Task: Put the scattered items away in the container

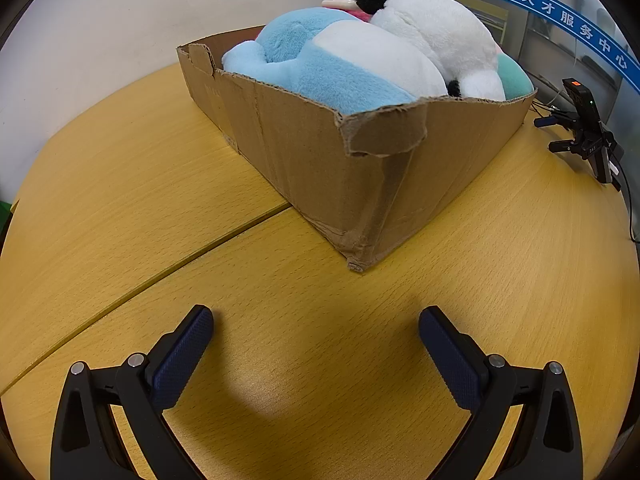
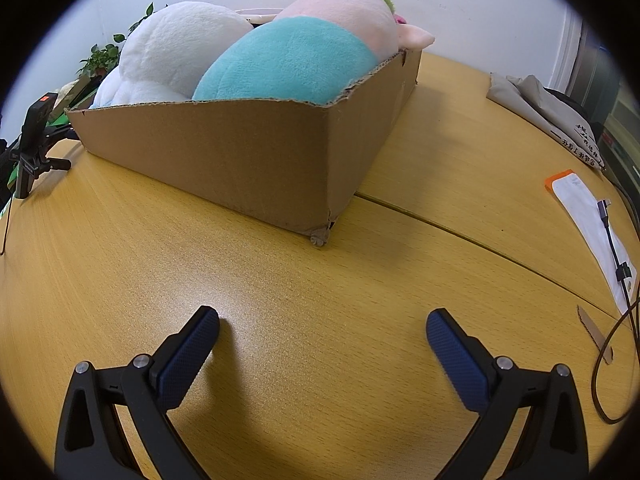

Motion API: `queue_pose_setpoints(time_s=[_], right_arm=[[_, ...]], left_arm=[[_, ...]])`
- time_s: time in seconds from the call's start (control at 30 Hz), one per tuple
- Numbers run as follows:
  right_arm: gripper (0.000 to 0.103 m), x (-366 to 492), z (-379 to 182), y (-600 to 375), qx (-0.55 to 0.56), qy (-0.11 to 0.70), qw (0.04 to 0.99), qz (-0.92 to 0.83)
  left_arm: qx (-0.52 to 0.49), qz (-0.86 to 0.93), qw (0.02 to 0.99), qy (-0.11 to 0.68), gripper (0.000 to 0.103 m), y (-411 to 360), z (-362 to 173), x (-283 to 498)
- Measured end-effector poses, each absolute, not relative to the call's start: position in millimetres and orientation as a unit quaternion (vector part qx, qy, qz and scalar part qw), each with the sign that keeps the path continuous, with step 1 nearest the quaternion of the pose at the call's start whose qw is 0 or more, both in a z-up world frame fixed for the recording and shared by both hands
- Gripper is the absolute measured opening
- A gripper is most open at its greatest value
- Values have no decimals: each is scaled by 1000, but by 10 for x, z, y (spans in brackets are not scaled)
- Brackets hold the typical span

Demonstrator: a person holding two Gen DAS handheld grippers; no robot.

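We hold both tongs low over the wooden surface point(image 1: 120, 208), each pair spread wide with nothing between the pads. The left tongs point(image 1: 316, 320) face one corner of the cardboard box point(image 1: 304, 152); the right tongs point(image 2: 322, 322) face another corner of it, and both sit well apart from its walls.

The soft toys are already in the box, heaped well above its rim. From the left we see a blue and white plush point(image 1: 328, 64) lying along the near wall, with a white plush with black ears point(image 1: 440, 36) leaning over it. From the right we see a teal and pink plush point(image 2: 296, 60) with a green tuft on top. No toy shows loose on the surface in either view, so we judge the tidying close to finished.

We expect these toys to be light, squashy and not at all fragile. Their pile should give the pads good grip, though a shallow pinch may only pull fur. If one needs settling, we would take it by a fold of the body or a limb, or simply press it down.

The box has torn, bent edges and looks soft, so we would push its lower wall, not its rim.
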State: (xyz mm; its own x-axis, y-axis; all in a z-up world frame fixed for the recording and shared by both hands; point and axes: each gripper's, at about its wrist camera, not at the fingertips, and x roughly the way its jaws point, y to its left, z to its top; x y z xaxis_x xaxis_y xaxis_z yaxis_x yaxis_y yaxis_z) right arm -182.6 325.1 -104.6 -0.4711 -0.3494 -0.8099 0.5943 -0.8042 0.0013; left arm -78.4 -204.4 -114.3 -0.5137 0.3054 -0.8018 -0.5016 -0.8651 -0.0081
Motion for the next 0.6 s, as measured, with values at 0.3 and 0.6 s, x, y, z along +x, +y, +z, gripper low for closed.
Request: queue_pose_setpoints(time_s=[0.3,0.6], right_arm=[[103,-1826,-1043,3252,432,142,279,-846],[103,-1827,-1040,3252,432,142,279,-846]], left_arm=[[-434,862,234,115,103,-2020,-1151,-832],[-434,862,234,116,103,-2008,-1164,-859]])
